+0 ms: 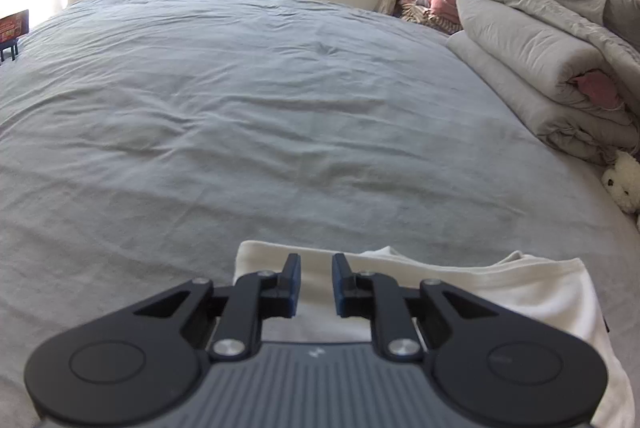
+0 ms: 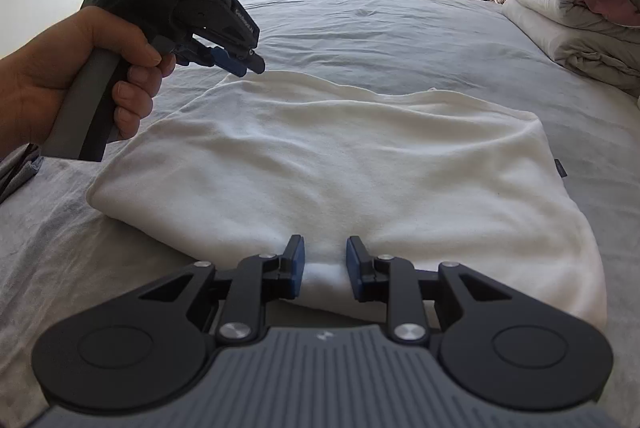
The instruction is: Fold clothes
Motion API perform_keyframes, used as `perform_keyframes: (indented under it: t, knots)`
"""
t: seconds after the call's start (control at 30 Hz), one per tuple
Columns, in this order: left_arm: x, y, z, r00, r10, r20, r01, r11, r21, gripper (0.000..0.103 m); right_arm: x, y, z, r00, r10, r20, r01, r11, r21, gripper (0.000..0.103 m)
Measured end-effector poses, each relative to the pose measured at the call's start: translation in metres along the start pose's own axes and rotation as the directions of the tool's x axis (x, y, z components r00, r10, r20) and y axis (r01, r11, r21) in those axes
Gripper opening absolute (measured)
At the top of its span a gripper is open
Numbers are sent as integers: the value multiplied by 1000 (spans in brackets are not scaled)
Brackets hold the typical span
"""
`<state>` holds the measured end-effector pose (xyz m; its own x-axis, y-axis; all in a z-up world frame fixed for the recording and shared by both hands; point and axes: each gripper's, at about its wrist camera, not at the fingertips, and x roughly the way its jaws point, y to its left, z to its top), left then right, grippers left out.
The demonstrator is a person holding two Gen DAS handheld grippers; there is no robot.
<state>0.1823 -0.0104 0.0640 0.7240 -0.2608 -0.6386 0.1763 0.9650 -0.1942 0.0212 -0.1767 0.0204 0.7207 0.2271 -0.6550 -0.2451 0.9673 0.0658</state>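
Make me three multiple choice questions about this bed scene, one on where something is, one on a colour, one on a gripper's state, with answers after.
1. Where does the folded duvet lie?
A. along the right side of the bed
B. on the floor
C. under the garment

2. What colour is the garment on the bed sheet?
A. red
B. white
C. black

3. How is the right gripper?
A. raised above the bed, empty
B. pinching a ridge of the garment's near edge
C. gripping the plush toy

Answers: 1 A, it is stacked at the right edge. 2 B, it is white on grey. 3 B, cloth bunches up between its blue pads.
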Motion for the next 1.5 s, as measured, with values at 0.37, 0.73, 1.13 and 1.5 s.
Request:
perform_keyframes:
  t: [0.37, 0.73, 1.13, 1.5]
  knots:
    - [64, -55, -15, 977, -81, -196, 85, 996, 8, 16, 1, -1, 0, 1000, 5, 2, -5, 1000, 15, 28]
    - [40, -87, 8, 963, -218, -159, 229, 972, 55, 28, 1, -2, 1, 1000, 7, 5, -7, 1000, 23, 28]
    - [90, -138, -9, 949, -195, -246, 246, 950, 194, 10, 0, -14, 2, 998, 56, 3, -56, 996, 73, 28]
    - [-6, -72, 0, 988, -131, -86, 138, 987, 81, 35, 1, -21, 8, 996, 90, -17, -89, 993, 84, 28]
